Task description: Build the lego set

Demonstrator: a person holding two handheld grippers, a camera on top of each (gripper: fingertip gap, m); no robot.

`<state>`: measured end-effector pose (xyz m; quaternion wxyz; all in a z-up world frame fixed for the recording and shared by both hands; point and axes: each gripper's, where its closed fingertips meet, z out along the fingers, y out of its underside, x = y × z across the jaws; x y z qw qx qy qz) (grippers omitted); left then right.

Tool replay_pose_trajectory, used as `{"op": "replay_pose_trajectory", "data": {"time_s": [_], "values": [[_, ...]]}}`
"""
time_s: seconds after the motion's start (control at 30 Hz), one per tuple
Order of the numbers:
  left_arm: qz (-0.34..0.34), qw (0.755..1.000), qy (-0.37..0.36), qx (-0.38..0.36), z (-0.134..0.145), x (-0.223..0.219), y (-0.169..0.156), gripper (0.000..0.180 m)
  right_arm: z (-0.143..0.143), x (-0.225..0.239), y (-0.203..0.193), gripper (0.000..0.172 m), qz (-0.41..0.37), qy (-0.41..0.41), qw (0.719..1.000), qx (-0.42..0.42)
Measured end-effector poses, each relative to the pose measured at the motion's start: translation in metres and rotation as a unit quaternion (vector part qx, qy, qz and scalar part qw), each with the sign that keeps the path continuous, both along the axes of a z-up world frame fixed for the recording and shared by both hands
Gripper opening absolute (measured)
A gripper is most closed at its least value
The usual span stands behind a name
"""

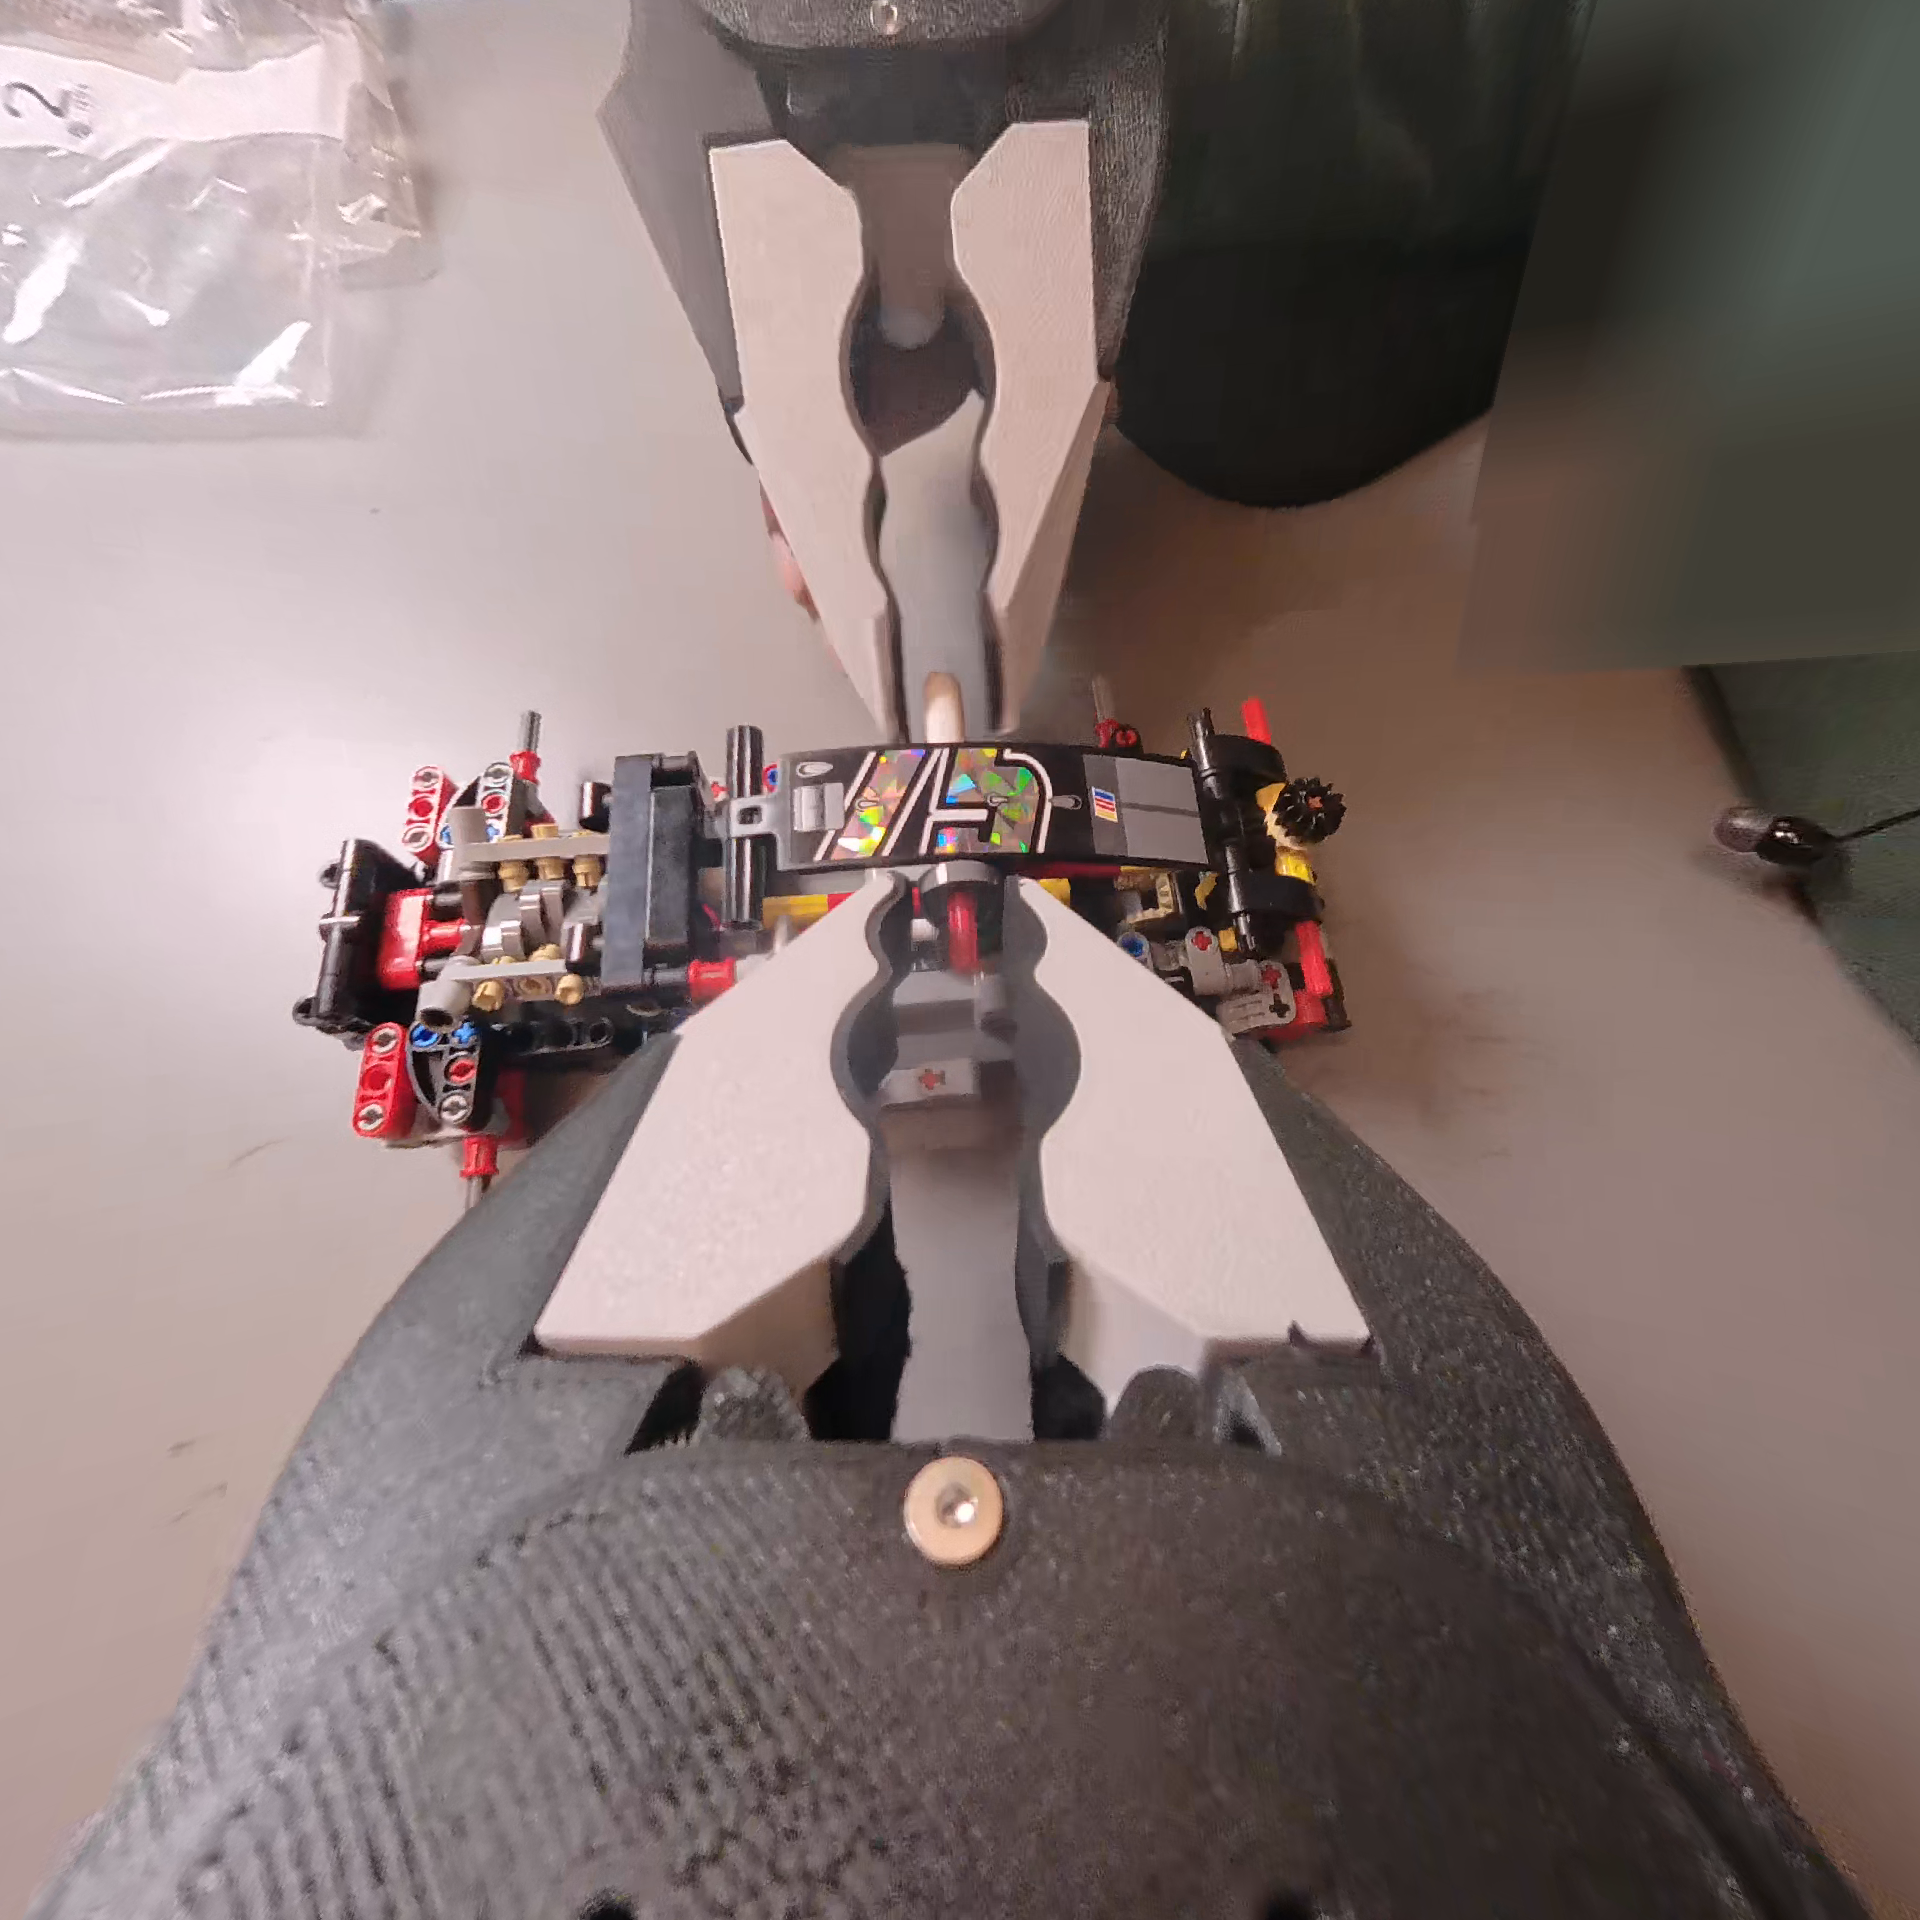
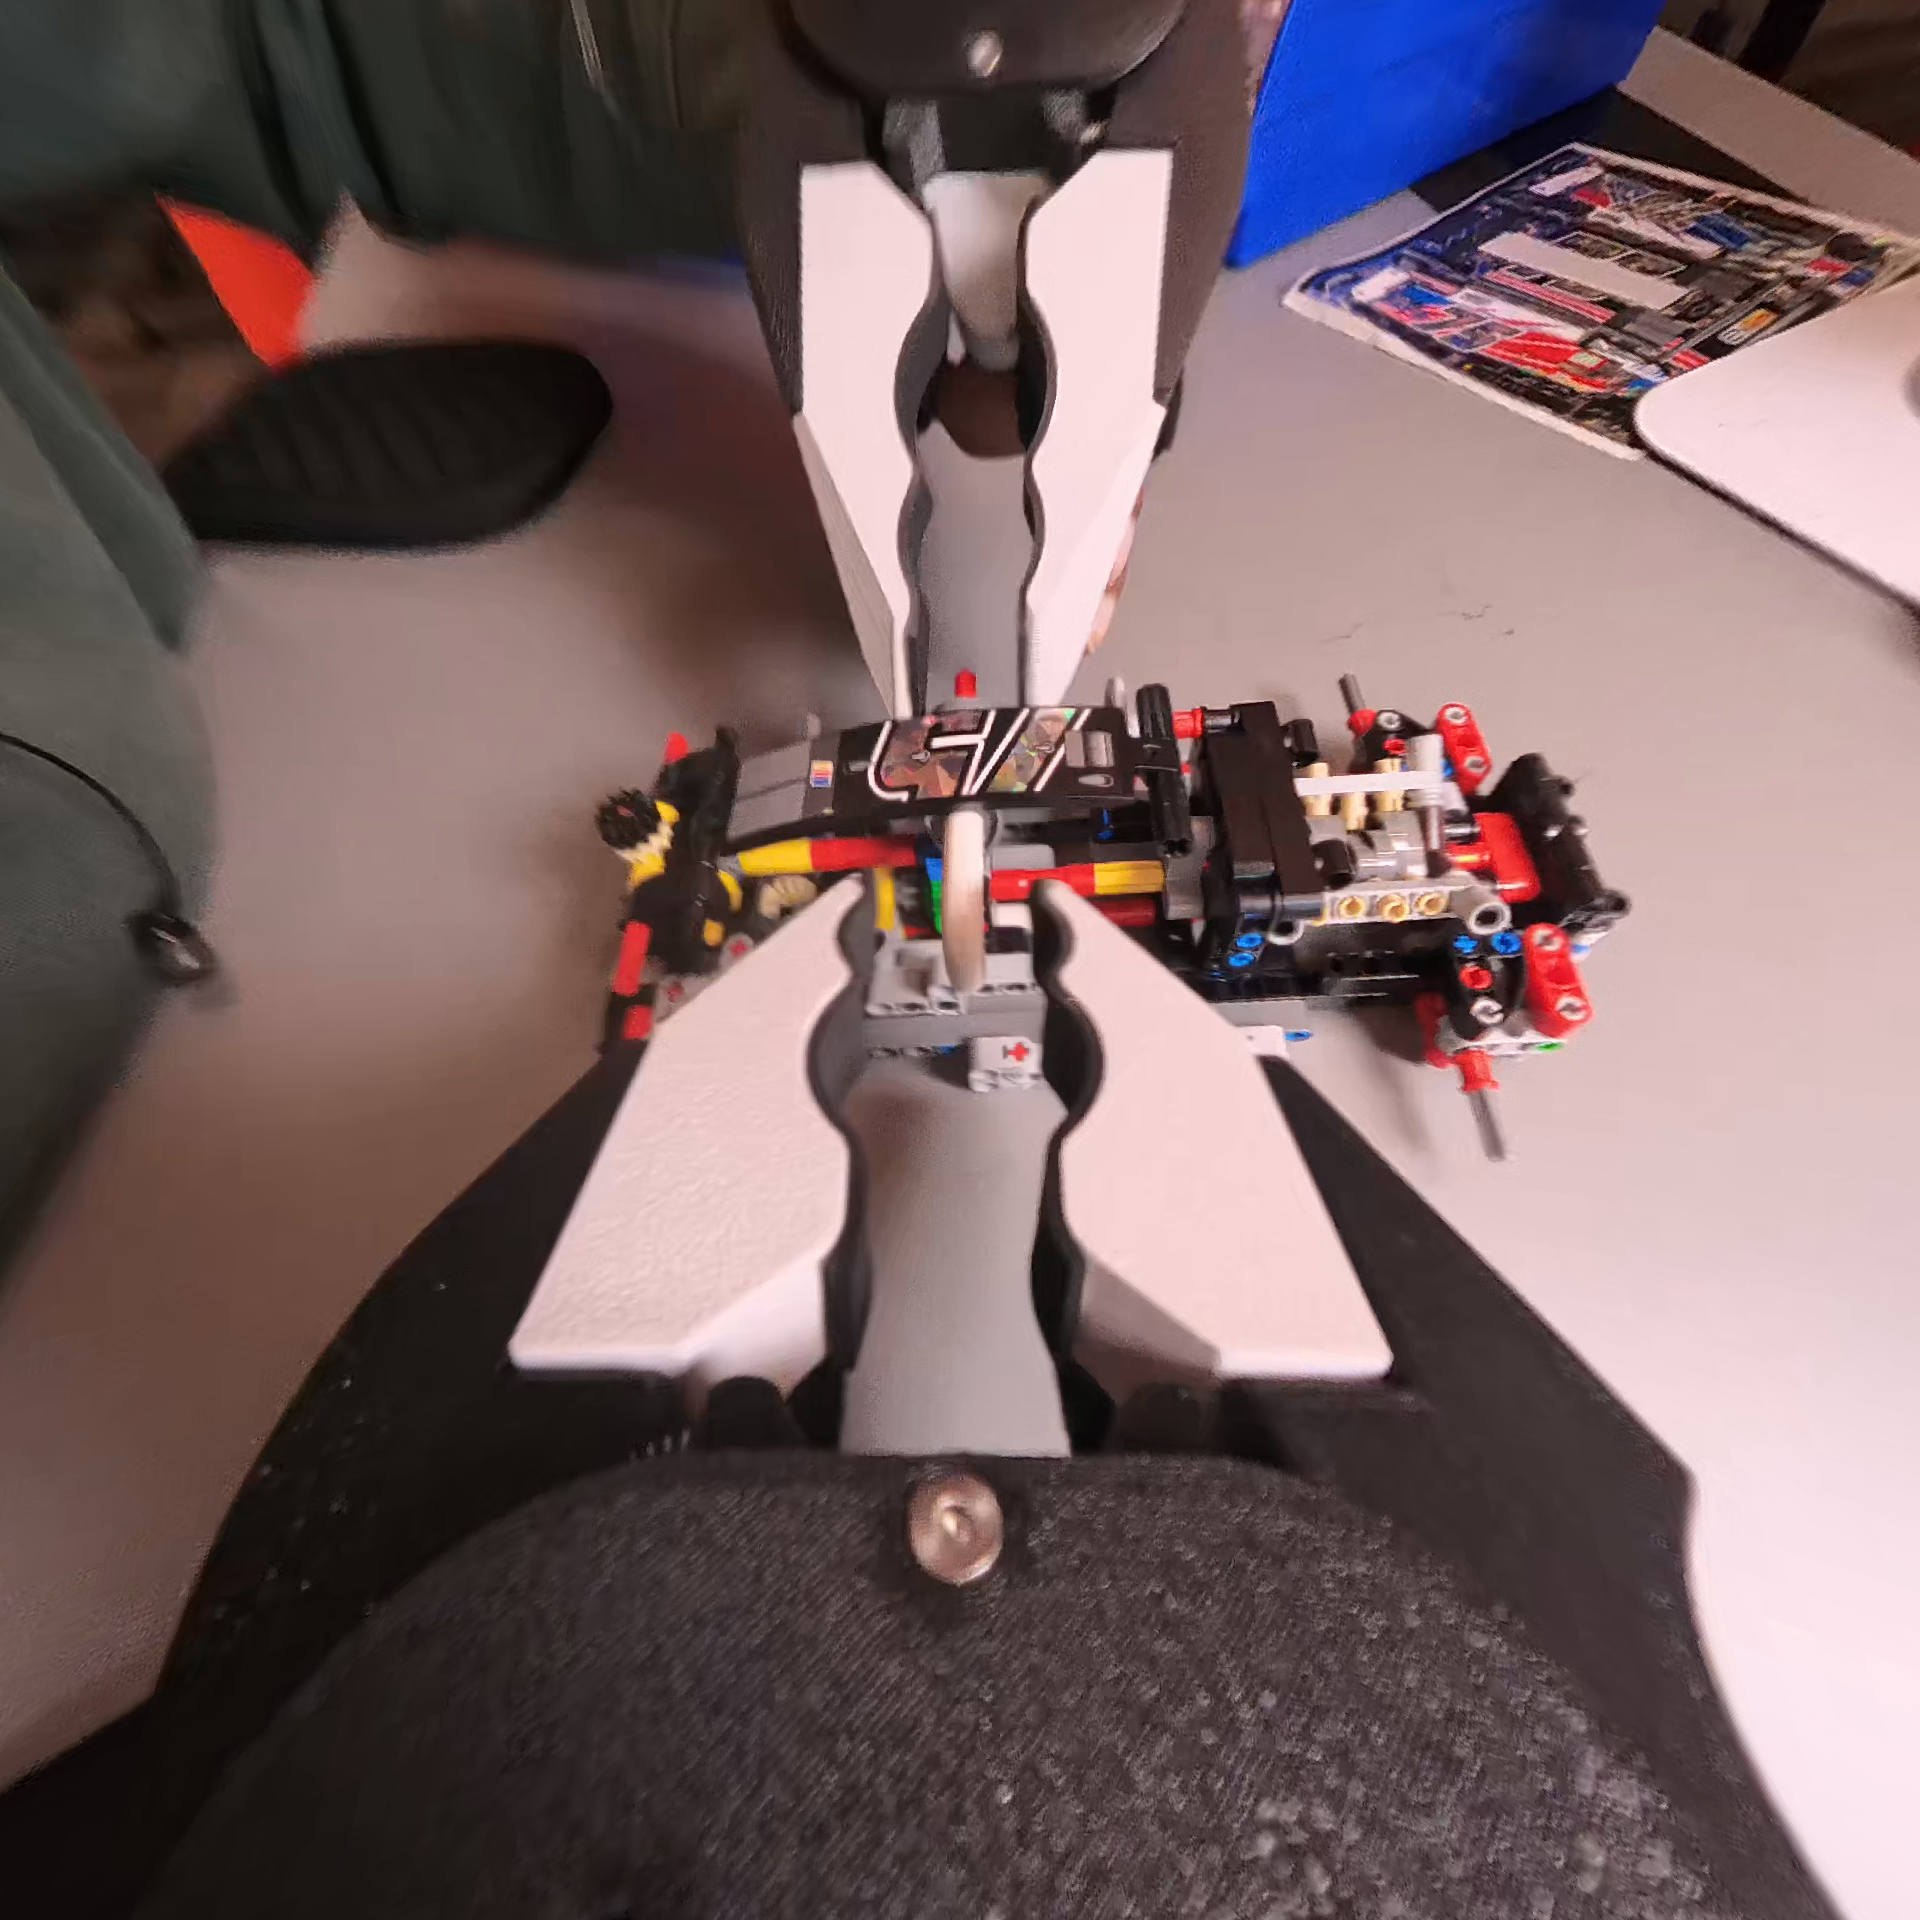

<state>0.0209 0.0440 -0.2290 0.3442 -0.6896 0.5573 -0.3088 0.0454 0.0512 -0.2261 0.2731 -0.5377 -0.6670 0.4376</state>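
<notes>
Centrally, brick-built car chassis (image 1: 831,914) on bench (image 1: 208,727), left hand-held gripper (image 1: 958,894) clenched on its red pin (image 1: 961,920), right hand-held gripper (image 2: 951,904) released around white disc (image 2: 964,904) on far side.

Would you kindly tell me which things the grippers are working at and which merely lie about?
At the grippers:
- black, red and grey toy-brick car chassis
- its white disc, between the open right gripper's fingers
- its red axle, at the left gripper

Lying about:
- clear plastic bags
- printed booklet
- blue box
</notes>
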Motion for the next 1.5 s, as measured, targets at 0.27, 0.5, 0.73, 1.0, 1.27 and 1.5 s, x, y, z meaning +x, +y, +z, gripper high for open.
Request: {"op": "replay_pose_trajectory", "data": {"time_s": [0.27, 0.5, 0.73, 1.0, 1.27, 1.5], "values": [[0.078, 0.996, -0.033, -0.005, -0.005, -0.01, -0.003, 0.028, 0.002, -0.019, 0.008, 0.047, -0.034, -0.004, 0.981, -0.189], [0.108, 0.991, -0.079, 0.022, 0.008, -0.003, -0.009, 0.025, 0.05, -0.027, -0.008, 0.037, 0.017, 0.077, 0.972, -0.22], [0.131, 0.987, -0.073, 0.06, 0.019, -0.02, -0.013, 0.027, 0.068, -0.008, -0.104, 0.032, 0.151, 0.056, 0.983, -0.086], [0.098, 0.992, -0.067, 0.046, 0.007, -0.02, -0.02, 0.029, 0.067, 0.019, -0.088, 0.043, 0.068, 0.074, 0.995, -0.021], [0.053, 0.996, -0.061, 0.033, -0.001, -0.008, -0.03, 0.024, -0.008, 0.009, -0.024, 0.032, -0.034, 0.006, 0.998, 0.043], [0.041, 0.996, -0.07, 0.032, 0.001, -0.001, -0.028, 0.013, -0.012, -0.006, -0.024, 0.004, -0.011, -0.002, 0.997, 0.081]]}}
